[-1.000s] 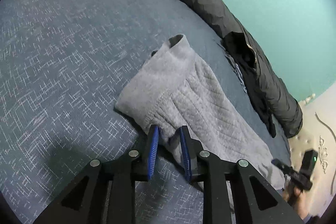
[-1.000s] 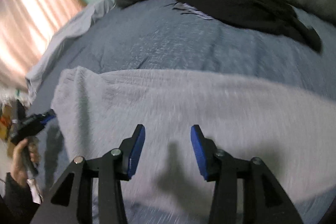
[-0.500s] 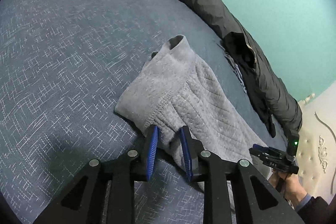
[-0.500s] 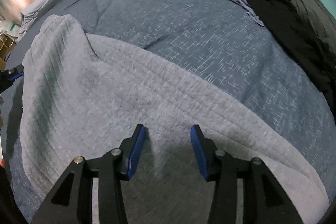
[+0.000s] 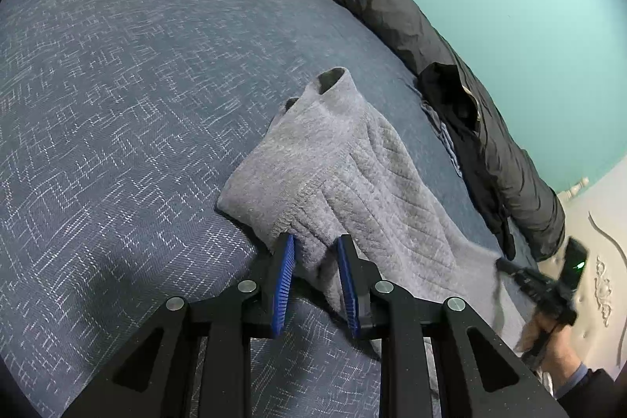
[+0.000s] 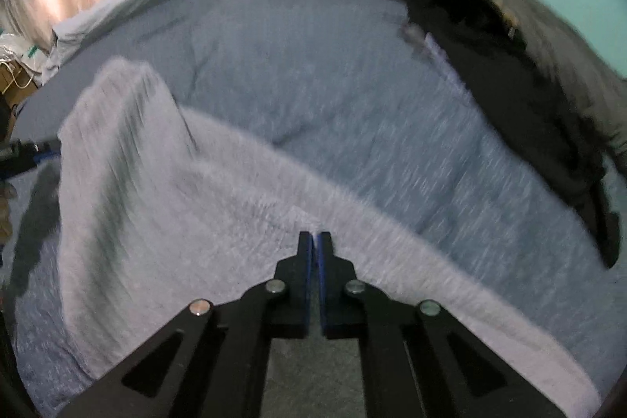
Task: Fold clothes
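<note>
The grey sweater [image 5: 352, 183] lies across the middle of the blue bed cover [image 5: 117, 104], from the centre of the left wrist view to its lower right. It looks soft, thick and light, so it will sag and bunch; edges and corners are the best places to hold.

The left gripper [image 5: 315, 281] pinches a bunched fold of its edge. The right gripper [image 6: 314, 257] is pressed together at the sweater's near edge; whether cloth is caught is not clear. No readable writing or brand shows.

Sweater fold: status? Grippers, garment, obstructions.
Left gripper shut on sweater edge. Right gripper shut on its far edge. Sweater on bed. Black jacket off to the side, clear.
</note>
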### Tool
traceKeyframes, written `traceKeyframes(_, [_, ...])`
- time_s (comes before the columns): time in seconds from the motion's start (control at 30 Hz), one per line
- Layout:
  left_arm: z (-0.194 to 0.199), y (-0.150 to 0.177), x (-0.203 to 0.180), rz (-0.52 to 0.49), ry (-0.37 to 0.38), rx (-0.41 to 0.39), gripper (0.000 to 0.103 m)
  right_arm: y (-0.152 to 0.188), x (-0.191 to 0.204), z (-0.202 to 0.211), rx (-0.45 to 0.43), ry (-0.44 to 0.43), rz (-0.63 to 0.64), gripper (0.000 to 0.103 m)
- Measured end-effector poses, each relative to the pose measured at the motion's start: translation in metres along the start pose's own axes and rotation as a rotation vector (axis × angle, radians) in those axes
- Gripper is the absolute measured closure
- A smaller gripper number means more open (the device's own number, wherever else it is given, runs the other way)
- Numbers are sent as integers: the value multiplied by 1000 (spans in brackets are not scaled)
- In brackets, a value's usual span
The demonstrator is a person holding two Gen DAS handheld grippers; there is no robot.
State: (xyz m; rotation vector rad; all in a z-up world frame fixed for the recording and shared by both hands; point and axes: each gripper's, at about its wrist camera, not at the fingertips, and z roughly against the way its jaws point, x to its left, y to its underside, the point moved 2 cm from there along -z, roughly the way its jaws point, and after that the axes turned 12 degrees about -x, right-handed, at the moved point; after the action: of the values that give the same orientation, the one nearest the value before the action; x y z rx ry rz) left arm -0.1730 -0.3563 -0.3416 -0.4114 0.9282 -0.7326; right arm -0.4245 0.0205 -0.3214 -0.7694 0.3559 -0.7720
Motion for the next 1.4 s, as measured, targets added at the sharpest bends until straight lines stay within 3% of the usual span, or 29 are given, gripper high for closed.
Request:
traceKeyframes(0.1, [1,0,-1,-1,-4,-5,76,-23,-7,14,-48,36,1,101])
traceKeyframes(0.2, [2,-1,-1,-3,-11,-14,72,-29,-15,6,-30,79,2,101])
traceKeyframes(0.3, [4,-3,1,6,-19,-28,70,-17,-18,-11,10,113,-16,101])
traceKeyframes(0.4, [4,-5,5,17,-25,-31,60,-5,-22,-31,32,134,-55,101])
traceKeyframes(0.43, [3,-5,6,24,-23,-25,53,0,-19,-37,45,137,-56,101])
traceKeyframes(0.57, [-8,0,6,65,14,21,49,15,-10,-54,91,158,-17,100])
traceKeyframes(0.77, [-23,11,5,63,37,72,49,9,-19,-14,-47,183,-129,95])
traceKeyframes(0.8, [-24,11,5,63,41,70,53,10,-20,-1,-72,166,-156,95])
traceKeyframes(0.9, [-25,10,7,87,67,69,81,21,-23,37,-137,112,-244,82])
traceKeyframes(0.97, [-20,4,7,82,83,47,89,34,-26,53,-149,93,-282,78])
traceKeyframes(1.13, [-4,-17,10,54,95,-35,92,80,-34,87,-133,110,-331,78])
traceKeyframes(1.27, [-18,-8,26,107,66,5,92,123,-61,103,-88,183,-383,78])
traceKeyframes(1.4, [-19,-9,25,104,63,2,92,157,-97,134,-109,263,-505,78])
